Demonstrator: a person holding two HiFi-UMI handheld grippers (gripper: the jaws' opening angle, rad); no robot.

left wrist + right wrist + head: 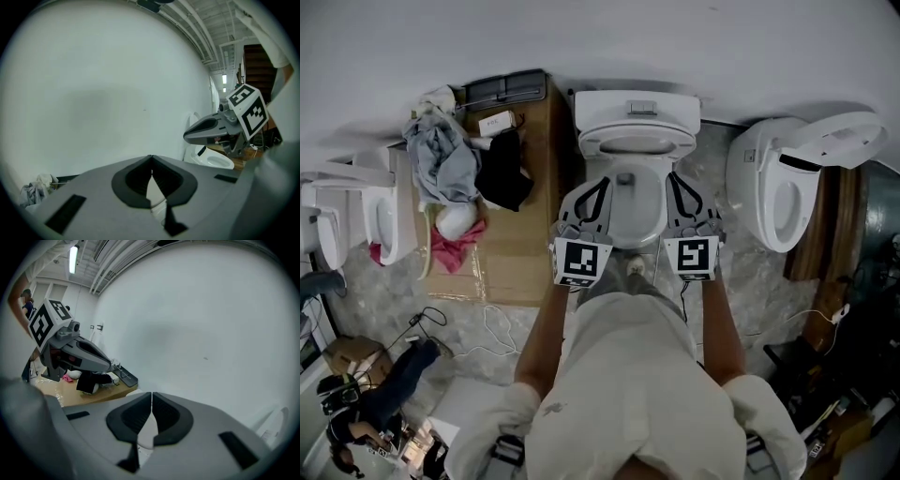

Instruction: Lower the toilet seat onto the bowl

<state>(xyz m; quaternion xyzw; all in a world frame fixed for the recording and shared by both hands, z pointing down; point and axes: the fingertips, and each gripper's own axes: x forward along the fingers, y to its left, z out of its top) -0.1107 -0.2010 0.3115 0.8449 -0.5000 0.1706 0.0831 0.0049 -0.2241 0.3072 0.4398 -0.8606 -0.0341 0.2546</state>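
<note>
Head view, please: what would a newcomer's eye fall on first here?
A white ceramic toilet stands centre against the wall, with the grey left gripper and right gripper, both shut, side by side over its bowl. A second white toilet, lid raised, sits at the right; crumpled grey clothes lie on a brown board at the left.

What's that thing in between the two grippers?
The white toilet bowl. In the head view it lies right between the left gripper and the right gripper.
</note>
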